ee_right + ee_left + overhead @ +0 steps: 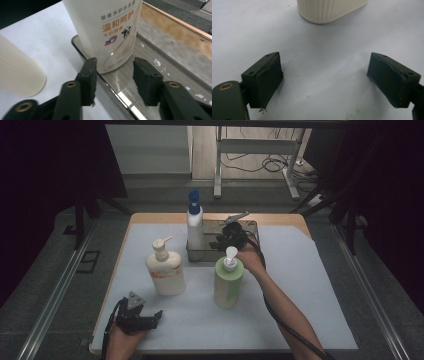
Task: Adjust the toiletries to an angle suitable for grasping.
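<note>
Three bottles show from above, the blue-capped bottle (194, 222) standing in the metal tray's (251, 226) left end. Right gripper (226, 239) (jaws parted, empty) hovers beside it; its own view reveals the label. Left gripper (324, 77), wide open, rests nearer, before the cream bottle (329, 10).

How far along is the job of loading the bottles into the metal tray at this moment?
Done: the blue-capped bottle stands in the metal tray. In hand: nothing; the right gripper sits by that bottle, jaws open and apart from it. Left: the cream pump bottle and green pump bottle stand on the table; the left gripper rests open.
</note>
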